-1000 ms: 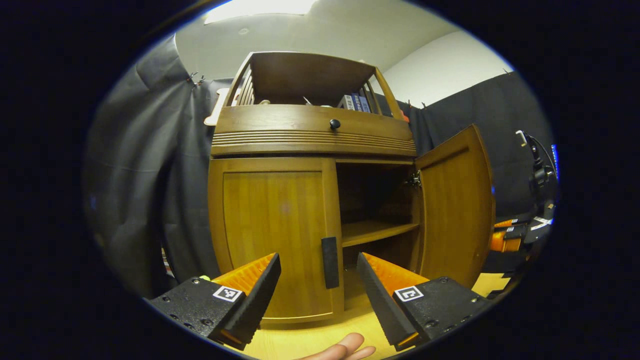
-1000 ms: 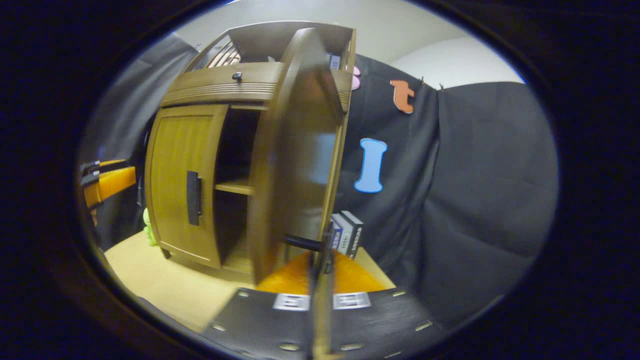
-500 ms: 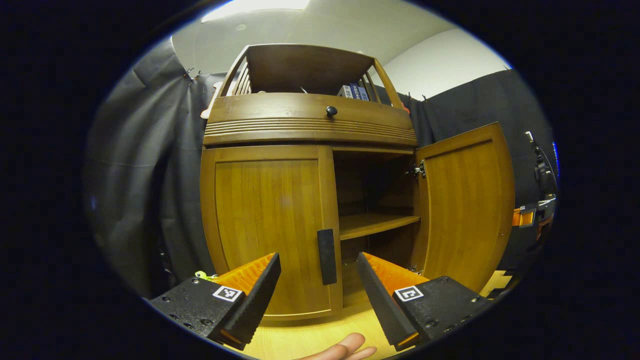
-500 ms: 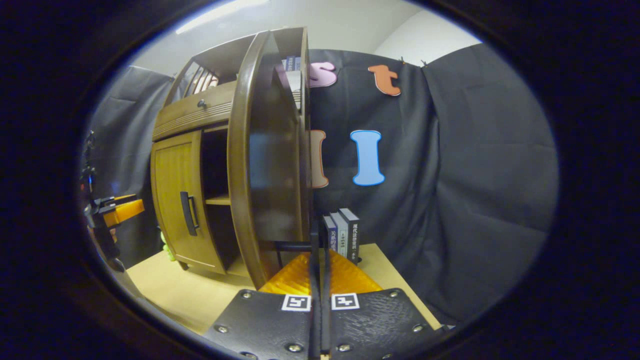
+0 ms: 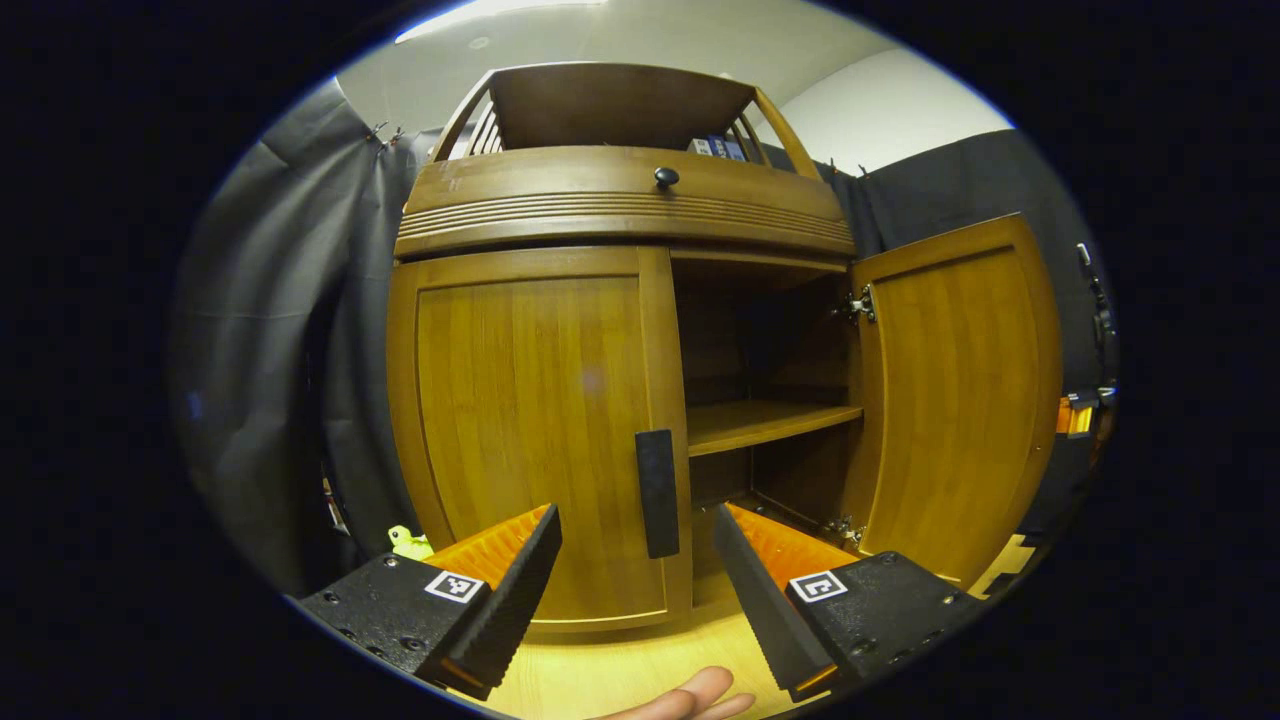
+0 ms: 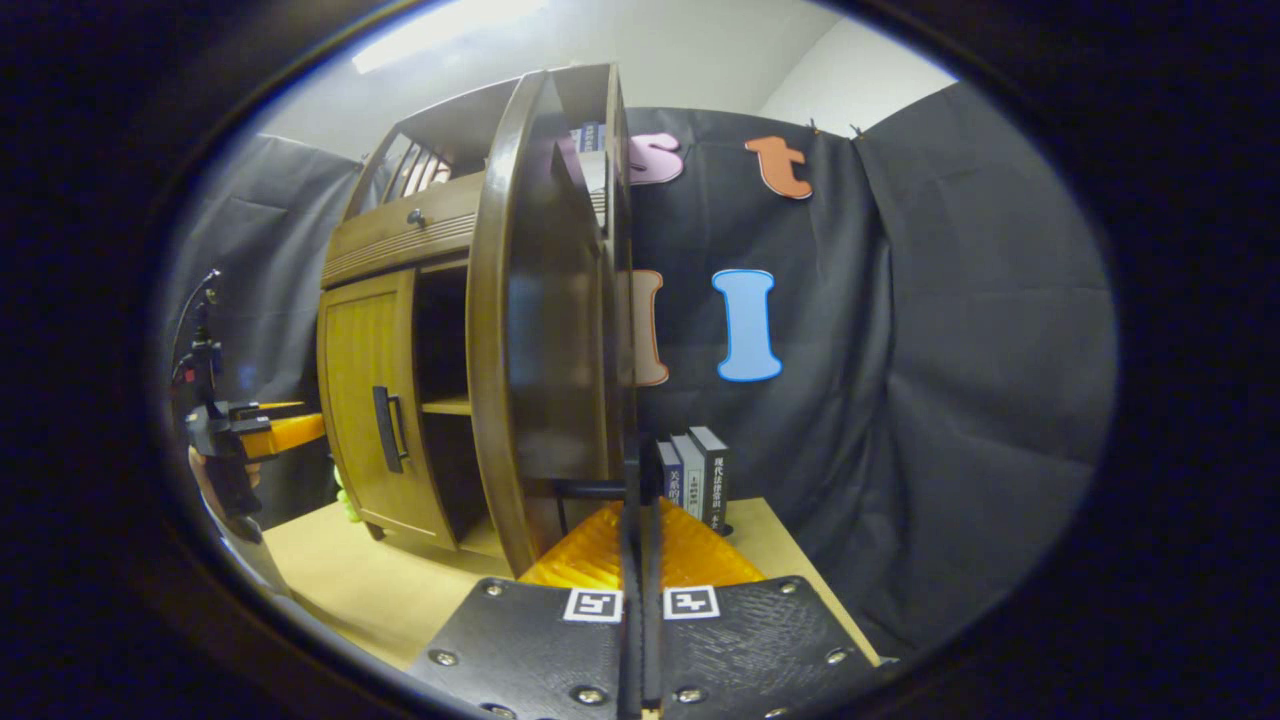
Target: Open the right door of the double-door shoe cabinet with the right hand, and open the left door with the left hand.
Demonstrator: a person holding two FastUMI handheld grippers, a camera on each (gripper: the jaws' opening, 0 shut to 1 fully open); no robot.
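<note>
Fingers first: in the left gripper view our left gripper point(image 5: 637, 575) stands with its two fingers spread wide apart and nothing between them, low over the pale wooden table point(image 5: 620, 670). Just beyond that gap, dead ahead and a touch higher, we see the left door handle point(image 5: 656, 493) — a dark bar whose long axis runs upright, set near the right edge of the left door point(image 5: 530, 420), which lies closed and flush with the shoe cabinet point(image 5: 620, 200). We judge that this is the relation the next move hangs on: the handle sits straight forward of the open fingers and stands vertical, so the fingers, spread side to side, are already turned to straddle it, and the left gripper is plainly the nearer one. Farther right, the right door point(image 5: 950, 400) is swung well out, baring the inner shelf point(image 5: 760, 425). In the right gripper view our right gripper point(image 6: 640, 560) has its fingers together, and they seem pinched on the right door handle point(image 6: 590, 490), a dark bar at the door's near edge — though the contact itself is hard to make out. Beyond it some books point(image 6: 695, 475) stand on the table by the black cloth wall. So the right door looks done, the left not yet begun.
</note>
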